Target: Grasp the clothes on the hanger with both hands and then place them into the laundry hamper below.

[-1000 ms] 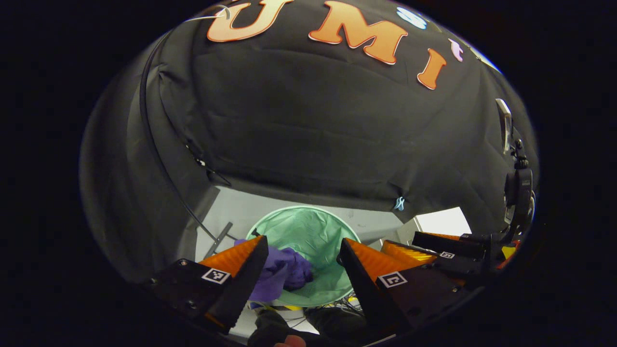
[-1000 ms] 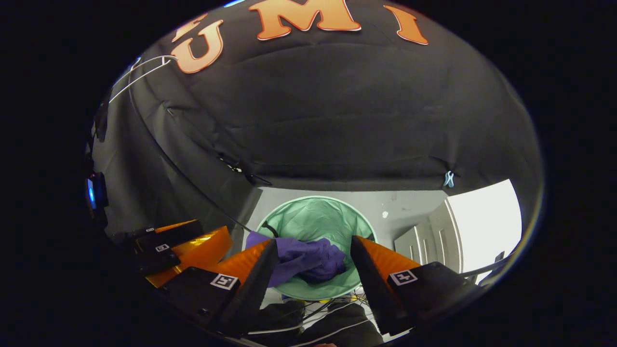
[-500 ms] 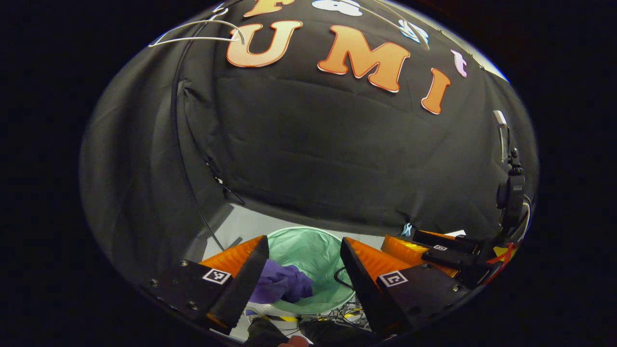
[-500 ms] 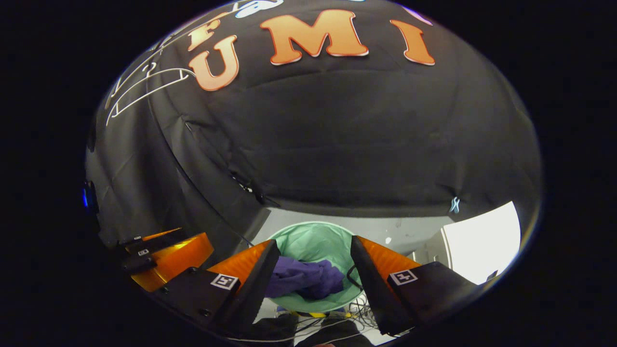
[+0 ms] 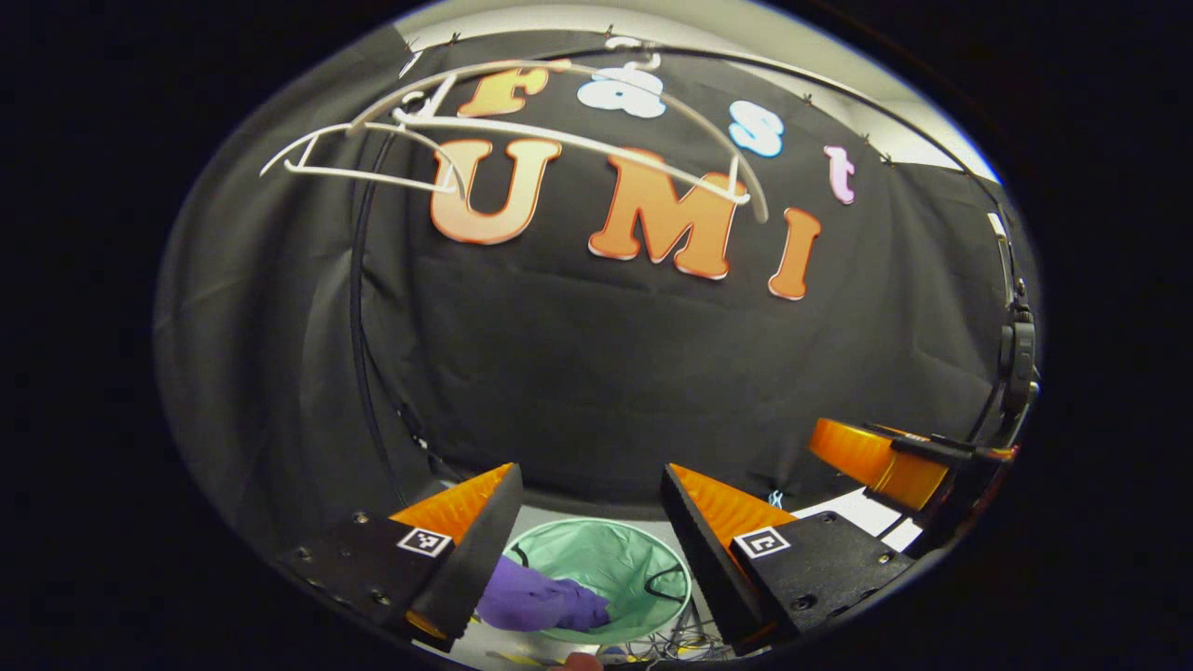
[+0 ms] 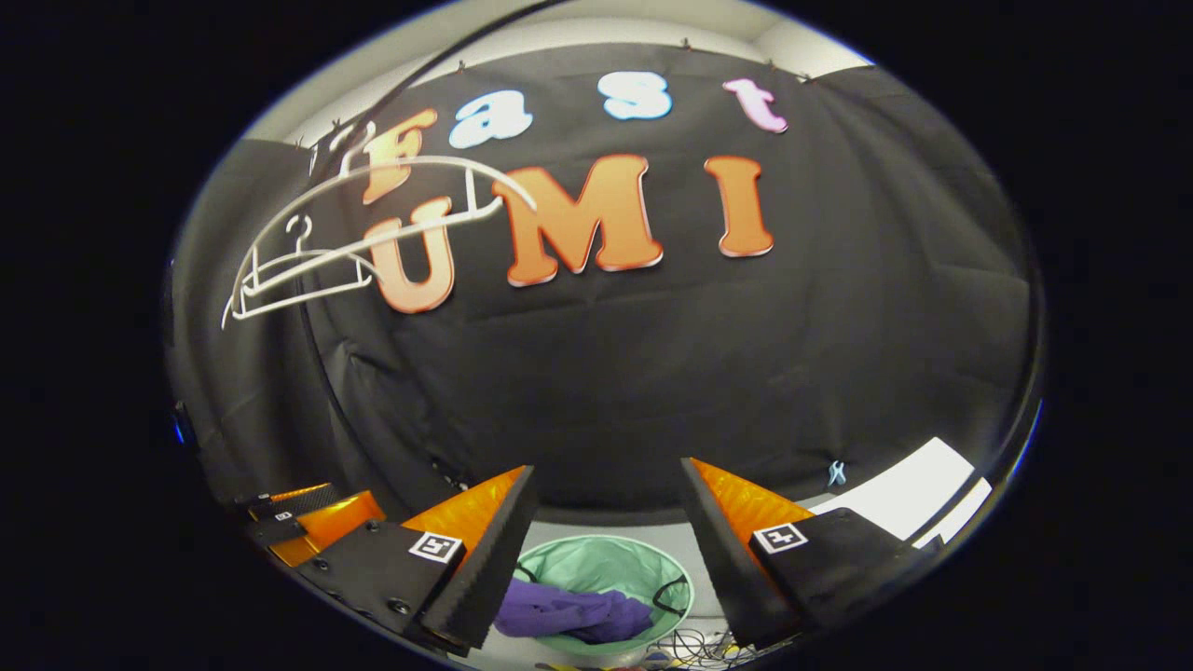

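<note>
Looking down, I see the purple garment (image 6: 570,615) in the green hamper (image 6: 606,568) at bottom centre, below both grippers (image 5: 587,550) (image 6: 606,550), jaws apart, empty.

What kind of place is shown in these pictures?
Probably a recording booth set up for laundry: black cloth wall, bare white plastic hangers hung high, and a round green mesh hamper holding purple clothes on the floor.

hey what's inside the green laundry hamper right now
A crumpled purple garment lies inside the green hamper. Whatever sits beneath the cloth, and the hamper's bottom, is covered.
</note>
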The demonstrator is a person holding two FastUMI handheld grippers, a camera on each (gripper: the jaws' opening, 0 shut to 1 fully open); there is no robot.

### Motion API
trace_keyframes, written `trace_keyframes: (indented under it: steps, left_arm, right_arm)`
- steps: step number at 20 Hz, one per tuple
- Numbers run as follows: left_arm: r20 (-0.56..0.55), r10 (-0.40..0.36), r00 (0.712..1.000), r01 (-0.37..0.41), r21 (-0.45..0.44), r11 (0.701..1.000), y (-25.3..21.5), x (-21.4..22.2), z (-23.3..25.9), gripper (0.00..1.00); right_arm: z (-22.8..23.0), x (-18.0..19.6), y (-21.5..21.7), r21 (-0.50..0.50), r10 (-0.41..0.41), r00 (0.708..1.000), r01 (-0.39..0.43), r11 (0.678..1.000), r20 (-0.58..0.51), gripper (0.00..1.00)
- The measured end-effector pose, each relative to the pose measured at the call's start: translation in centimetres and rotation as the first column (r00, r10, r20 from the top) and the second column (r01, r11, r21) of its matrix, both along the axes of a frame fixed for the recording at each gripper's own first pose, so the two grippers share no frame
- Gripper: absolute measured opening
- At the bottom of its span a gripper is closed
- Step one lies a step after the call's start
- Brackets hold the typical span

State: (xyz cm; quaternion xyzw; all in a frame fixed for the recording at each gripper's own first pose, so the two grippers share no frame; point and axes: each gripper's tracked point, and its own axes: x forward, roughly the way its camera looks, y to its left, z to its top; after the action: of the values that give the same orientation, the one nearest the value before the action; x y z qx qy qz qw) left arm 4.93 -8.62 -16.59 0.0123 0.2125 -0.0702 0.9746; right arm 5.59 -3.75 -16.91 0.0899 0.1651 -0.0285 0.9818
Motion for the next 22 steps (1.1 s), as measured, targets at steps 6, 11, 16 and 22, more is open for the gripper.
trace_keyframes:
  steps: [6,11,16,22]
  left_arm:
    - [0.093,-0.020,0.995,0.029,-0.087,0.996,1.8,-5.0,5.4,0.95]
    - [0.188,-0.015,0.982,0.024,-0.046,0.999,3.8,-6.6,9.2,0.94]
    - [0.242,0.026,0.970,-0.001,-0.099,0.995,1.6,-8.5,11.5,0.92]
    - [0.264,0.045,0.963,-0.030,-0.062,0.998,-4.1,-12.9,13.0,0.89]
  right_arm:
    - [5.1,-8.5,-0.4,-0.064,-0.078,0.993,0.084,0.994,0.089,0.98]
    - [6.7,-14.7,-1.0,-0.075,-0.125,0.987,0.133,0.988,0.104,1.00]
    - [9.4,-17.7,-3.9,-0.141,-0.109,0.979,0.133,0.981,0.172,0.94]
    - [10.0,-20.5,-7.8,-0.105,-0.036,0.984,0.055,0.993,0.177,0.99]
